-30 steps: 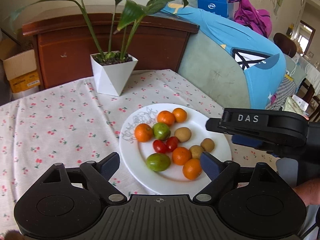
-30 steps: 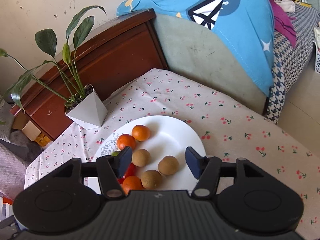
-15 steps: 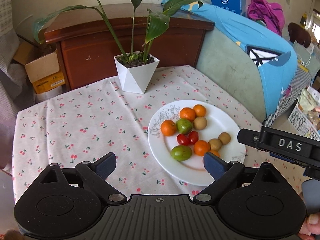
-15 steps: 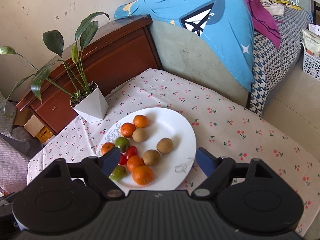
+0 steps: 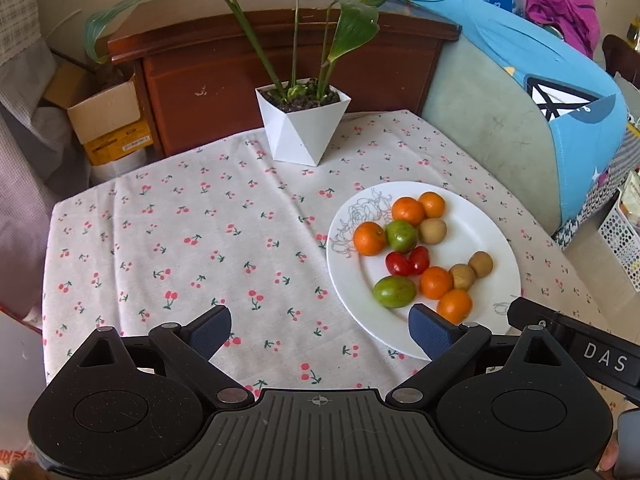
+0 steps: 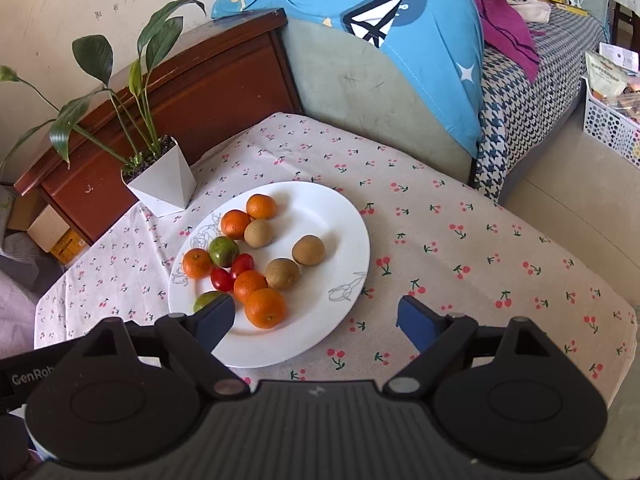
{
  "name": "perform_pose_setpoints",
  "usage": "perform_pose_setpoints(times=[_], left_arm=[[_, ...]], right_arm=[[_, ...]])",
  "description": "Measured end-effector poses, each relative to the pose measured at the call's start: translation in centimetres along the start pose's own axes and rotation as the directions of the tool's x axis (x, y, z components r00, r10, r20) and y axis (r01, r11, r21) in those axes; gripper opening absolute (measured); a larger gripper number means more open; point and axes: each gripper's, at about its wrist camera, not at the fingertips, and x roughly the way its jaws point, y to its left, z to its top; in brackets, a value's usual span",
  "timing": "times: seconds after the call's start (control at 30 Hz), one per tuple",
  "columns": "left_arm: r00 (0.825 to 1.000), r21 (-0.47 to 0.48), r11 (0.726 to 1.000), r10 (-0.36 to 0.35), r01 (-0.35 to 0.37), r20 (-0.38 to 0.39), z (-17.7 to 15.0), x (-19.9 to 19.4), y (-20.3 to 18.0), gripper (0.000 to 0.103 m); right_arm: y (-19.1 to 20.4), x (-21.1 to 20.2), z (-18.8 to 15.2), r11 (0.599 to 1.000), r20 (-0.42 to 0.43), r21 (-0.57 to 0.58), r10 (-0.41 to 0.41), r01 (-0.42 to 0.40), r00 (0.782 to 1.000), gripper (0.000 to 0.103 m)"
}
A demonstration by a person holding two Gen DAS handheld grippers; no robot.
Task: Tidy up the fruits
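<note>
Glossy white plate [image 5: 496, 240], seemingly ceramic, on matt printed cloth tablecloth [image 5: 180, 240]; polished wood cabinet [image 5: 224, 64] behind.

1. The left tool [image 5: 320, 330] has been drawn back from the plate [image 5: 492, 220]; only its right pad is now seen over the plate's near rim, where a second ago both pads framed the fruit.
2. The left tool's jaws have been opened slightly wider, with nothing between them.
3. The right tool [image 6: 316, 320] has been pulled away from the fruit; the brown fruits [image 6: 282, 274] once lying between its pads are now well ahead of it.
4. The right tool's jaws are being opened, and nothing is held between them.
5. More of the desk's cherry-print cloth [image 5: 180, 240] is now seen in both views.
</note>
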Motion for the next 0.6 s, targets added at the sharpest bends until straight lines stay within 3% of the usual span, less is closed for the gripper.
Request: perform_pose_setpoints(times=[0.2,0.6], left_arm=[[0.999,-0.005,0.999,0.043,-0.043,0.011,-0.1,0.7,-0.1,0.097],[0.995,-0.030,0.995,0.090,-0.091,-0.041,-0.5,2.3,0.3,0.097]], right_arm=[[0.4,0.8,-0.3,0.999,-0.029,-0.020,-0.038,0.038,0.999,0.092],[1.3,2.1,-1.0,0.993,-0.058,-0.057,-0.106,0.103,0.993,0.095]])
